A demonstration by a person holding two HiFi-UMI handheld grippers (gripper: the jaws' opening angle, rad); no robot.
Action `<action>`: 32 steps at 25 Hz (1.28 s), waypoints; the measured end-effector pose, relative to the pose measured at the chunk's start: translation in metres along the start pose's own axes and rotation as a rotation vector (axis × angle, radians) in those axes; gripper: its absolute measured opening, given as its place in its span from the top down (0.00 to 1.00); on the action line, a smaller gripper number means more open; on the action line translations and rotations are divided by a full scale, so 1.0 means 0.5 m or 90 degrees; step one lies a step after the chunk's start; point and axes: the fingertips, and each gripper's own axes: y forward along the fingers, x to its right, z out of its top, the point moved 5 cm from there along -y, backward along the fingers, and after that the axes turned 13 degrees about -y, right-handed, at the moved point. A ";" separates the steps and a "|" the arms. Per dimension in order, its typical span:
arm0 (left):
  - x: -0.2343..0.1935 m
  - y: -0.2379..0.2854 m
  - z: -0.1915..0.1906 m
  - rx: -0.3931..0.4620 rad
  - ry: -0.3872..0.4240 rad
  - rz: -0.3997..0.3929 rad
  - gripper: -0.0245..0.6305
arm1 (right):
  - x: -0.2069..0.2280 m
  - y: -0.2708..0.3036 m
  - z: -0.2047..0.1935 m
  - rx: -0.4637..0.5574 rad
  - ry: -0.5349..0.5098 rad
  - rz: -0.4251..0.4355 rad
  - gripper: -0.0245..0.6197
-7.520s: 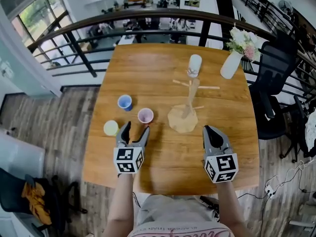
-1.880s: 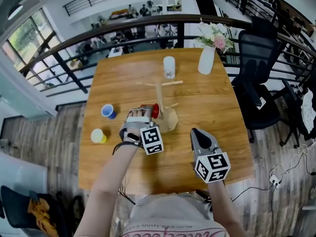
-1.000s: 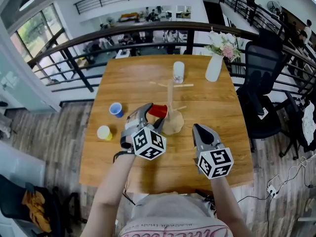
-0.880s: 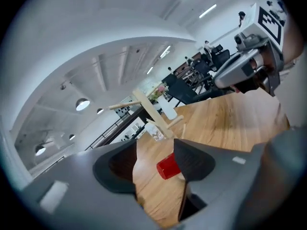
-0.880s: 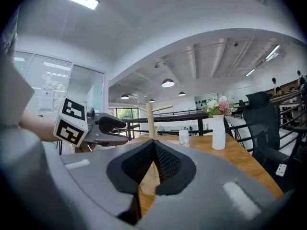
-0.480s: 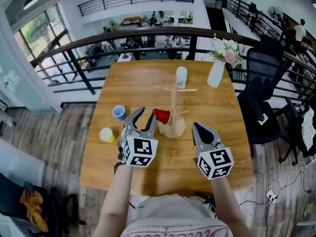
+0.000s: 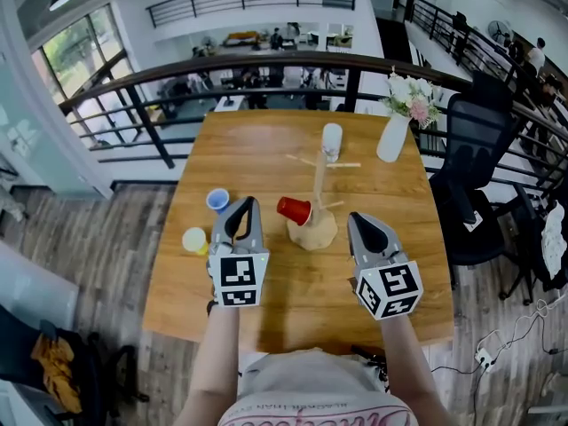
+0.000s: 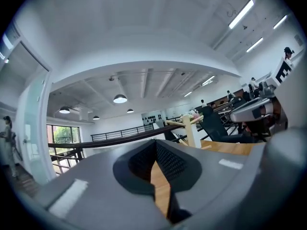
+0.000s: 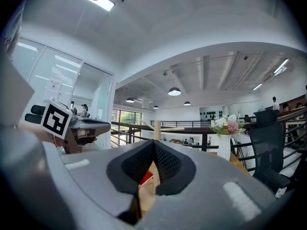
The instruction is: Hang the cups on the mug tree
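left of the mug tree (image 7: 319, 180) and well apart from it, a yellow cup (image 7: 194, 239) is seen on the table (image 7: 266, 149). a blue cup (image 7: 217, 201) is set nearer the tree. both are not yet hung. the left gripper (image 7: 245, 203) is held between those cups and the tree; its jaws have just been closing and are met with nothing between them. a red cup (image 7: 294, 209) is hung mouth-first on a low peg on the tree's left side, and a white cup (image 7: 332, 140) is carried on an upper peg. right of the tree, the right gripper (image 7: 358, 218) is held with jaws together, empty. for the next cup, the left jaws should probably be reopened wide, the blue cup pinched near its rim, and a free peg entered squarely so the red cup is not knocked.
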 end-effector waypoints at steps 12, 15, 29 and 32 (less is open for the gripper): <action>-0.104 -0.068 0.014 0.031 -0.041 0.060 0.94 | -0.037 0.025 0.017 0.006 -0.005 0.011 0.96; -0.139 -0.092 0.007 0.029 -0.037 0.085 0.94 | -0.059 0.041 0.020 0.007 -0.001 0.023 0.96; -0.309 -0.196 -0.037 0.019 -0.067 0.184 0.94 | -0.200 0.119 0.025 -0.008 -0.009 0.102 0.96; -0.332 -0.202 -0.058 0.014 -0.073 0.194 0.94 | -0.213 0.129 0.011 -0.022 -0.012 0.108 0.96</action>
